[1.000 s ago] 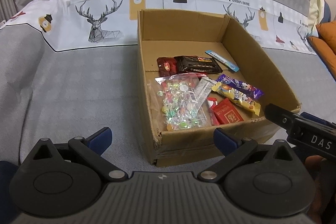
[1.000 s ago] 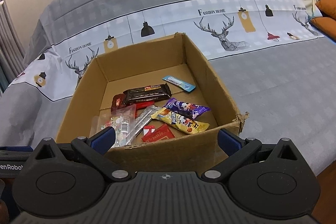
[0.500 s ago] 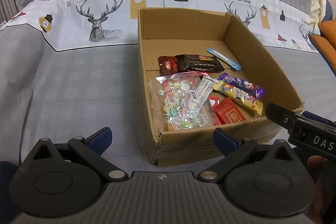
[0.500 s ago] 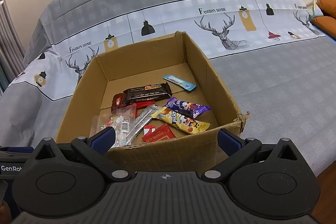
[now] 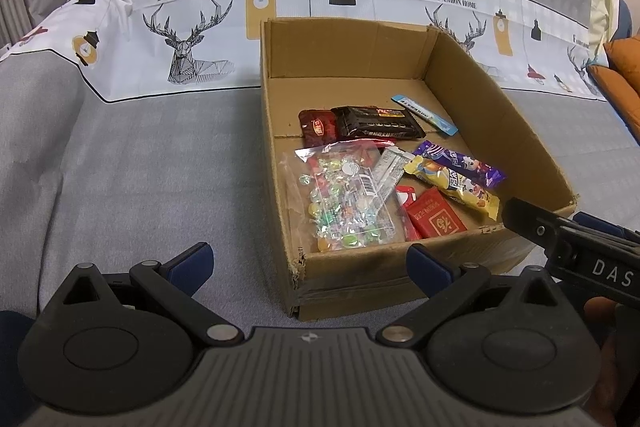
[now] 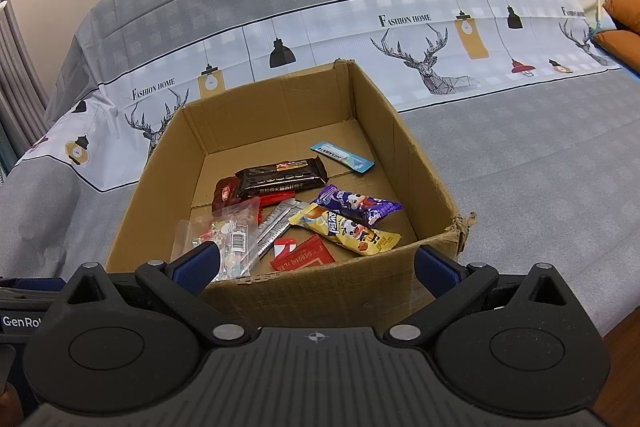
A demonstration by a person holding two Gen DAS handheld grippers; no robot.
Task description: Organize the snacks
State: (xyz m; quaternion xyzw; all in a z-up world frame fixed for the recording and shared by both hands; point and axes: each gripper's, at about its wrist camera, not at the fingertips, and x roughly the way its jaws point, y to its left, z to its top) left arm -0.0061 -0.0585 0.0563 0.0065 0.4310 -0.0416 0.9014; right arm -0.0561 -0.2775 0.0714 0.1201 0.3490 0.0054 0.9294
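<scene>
An open cardboard box [image 5: 344, 51] [image 6: 276, 103] sits on a grey sofa cover. Inside lie several snacks: a clear bag of candies [image 5: 346, 203] [image 6: 228, 235], a black bar [image 5: 376, 123] [image 6: 280, 177], a dark red pack [image 5: 316, 125], a blue stick [image 5: 424, 115] [image 6: 342, 155], a purple pack [image 5: 460, 163] [image 6: 356, 207], a yellow pack [image 5: 452, 185] [image 6: 348, 229] and a red packet [image 5: 436, 219] [image 6: 302, 255]. My left gripper [image 5: 308, 265] is open and empty before the box's near left corner. My right gripper [image 6: 316, 265] is open and empty at the box's near wall.
The sofa cover [image 5: 120, 167] has a white band with deer and lamp prints [image 5: 192, 43] behind the box. An orange cushion [image 5: 620, 67] lies at the far right. The right gripper's body [image 5: 576, 247] shows at the right of the left wrist view.
Both views have shifted only slightly; the box sits a touch lower in the left wrist view. Both grippers stay open and empty.
</scene>
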